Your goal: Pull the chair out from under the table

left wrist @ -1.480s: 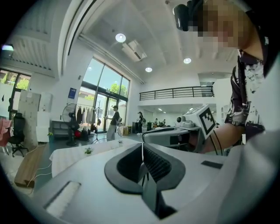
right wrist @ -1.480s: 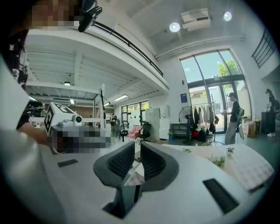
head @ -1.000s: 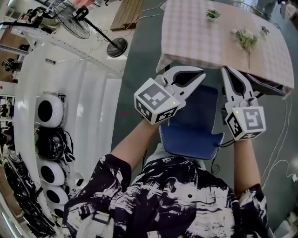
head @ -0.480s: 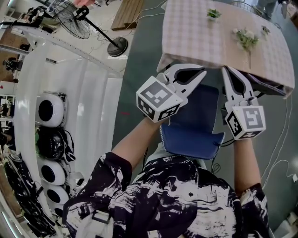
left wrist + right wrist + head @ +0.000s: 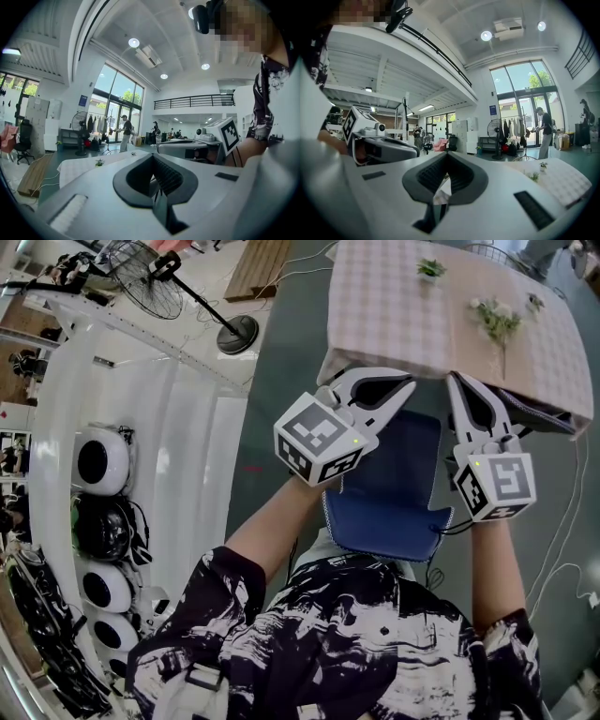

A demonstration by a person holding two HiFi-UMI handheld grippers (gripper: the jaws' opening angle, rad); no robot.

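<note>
**Both tools closed on nothing, held above the chair at the surface edge.**
Left tool (image 5: 398, 390) and right tool (image 5: 459, 390) point at the surface (image 5: 394, 306). The chair (image 5: 389, 484) has its blue seat mostly clear of the checked cloth (image 5: 375, 357), far end just under the overhang. This fits pre-grip or post-pull, can't tell which. If any pull remains, clamp rigid frame, not cushion, and draw level and straight. A snagged cloth would likely tip the plant sprigs (image 5: 495, 320).
</note>
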